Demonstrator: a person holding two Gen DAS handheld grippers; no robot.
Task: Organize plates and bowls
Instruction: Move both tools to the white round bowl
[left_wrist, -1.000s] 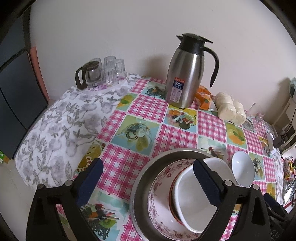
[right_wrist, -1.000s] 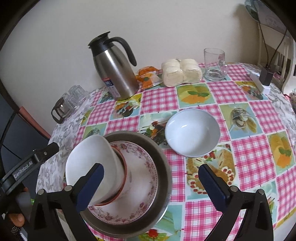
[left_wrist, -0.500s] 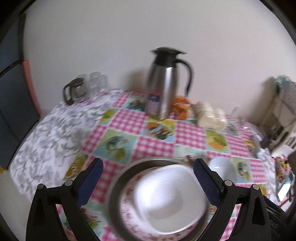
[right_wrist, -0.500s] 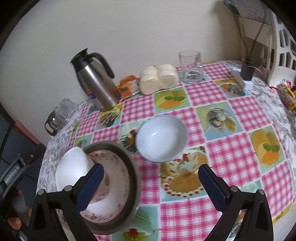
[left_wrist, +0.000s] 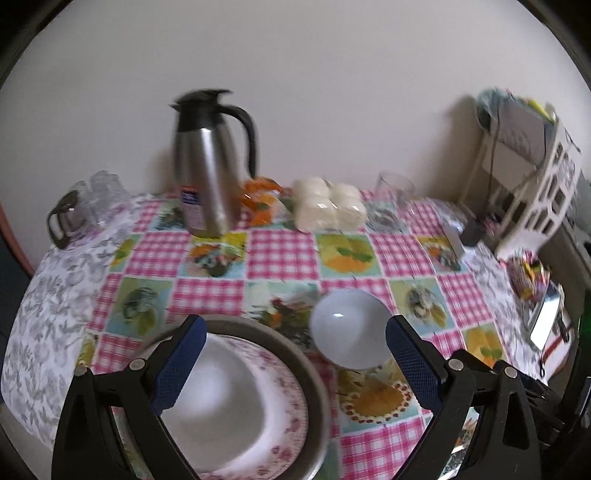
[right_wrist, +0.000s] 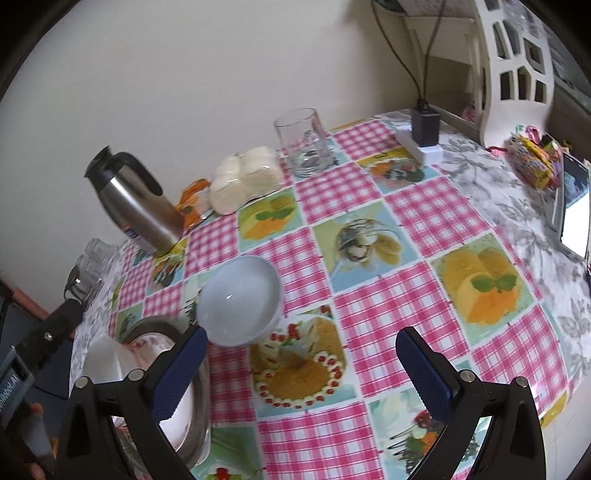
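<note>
Both tools stand wide open and hold nothing. Left tool (left_wrist: 293, 354) hangs over the near edge of the tabletop (left_wrist: 280, 254), its left finger (left_wrist: 177, 365) above a white bowl (left_wrist: 214, 402). That bowl sits on a flowered plate (left_wrist: 284, 398), which lies in a metal pan (left_wrist: 314, 373). A second, small bowl (left_wrist: 349, 328) rests on the cloth just right of the pan, apart from the stack, near the left tool's right finger (left_wrist: 413, 365).

Right tool (right_wrist: 297, 369) hovers over the checked cloth right of the pan (right_wrist: 201, 402), above a cake picture. Its left finger (right_wrist: 181, 373) covers part of the pan's rim; the small bowl (right_wrist: 240, 299) lies just beyond that fingertip, on the cloth.

Far behind the pan, by the wall, stands a steel jug (left_wrist: 207, 166). Right of the jug come an orange packet (left_wrist: 260, 201), a pack of white buns (left_wrist: 328, 206) and a glass mug (right_wrist: 303, 142). Left of the jug sits a cluster of glasses (left_wrist: 85, 206). Motion blur softens the left view.
</note>
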